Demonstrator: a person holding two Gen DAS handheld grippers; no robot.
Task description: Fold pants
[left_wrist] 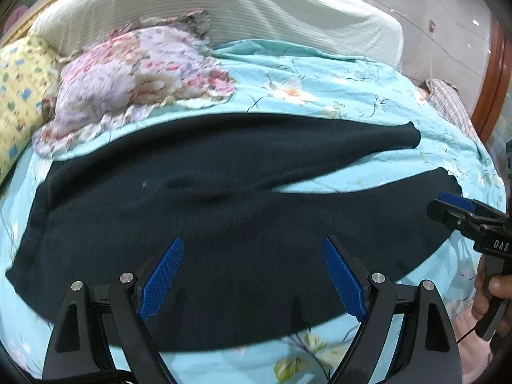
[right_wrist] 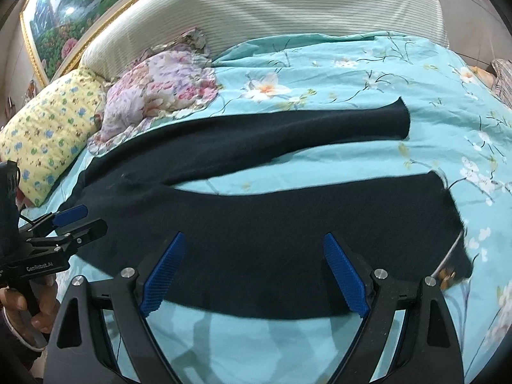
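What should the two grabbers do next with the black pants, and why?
Probably lower both and pinch the near leg's edge. The pants lie flat, legs apart, unfolded, and the left gripper and right gripper are both open above them, holding nothing.

The pants (left_wrist: 224, 176) are dark, soft knit cloth, matt and a bit fuzzy. The bedsheet (left_wrist: 320, 89) under them is thin blue cloth with printed flowers, smooth but wrinkly. The flowery blanket (left_wrist: 134, 76) looks crinkly and light. The yellow pillow (right_wrist: 51, 134) is puffy stitched cloth. The headboard (right_wrist: 256, 9) has ribbed cream cloth on it. The left gripper (left_wrist: 252, 275) is black plastic with rough blue pads (left_wrist: 163, 278) and shiny metal screws (left_wrist: 126, 277). The right gripper (right_wrist: 256, 272) looks the same.
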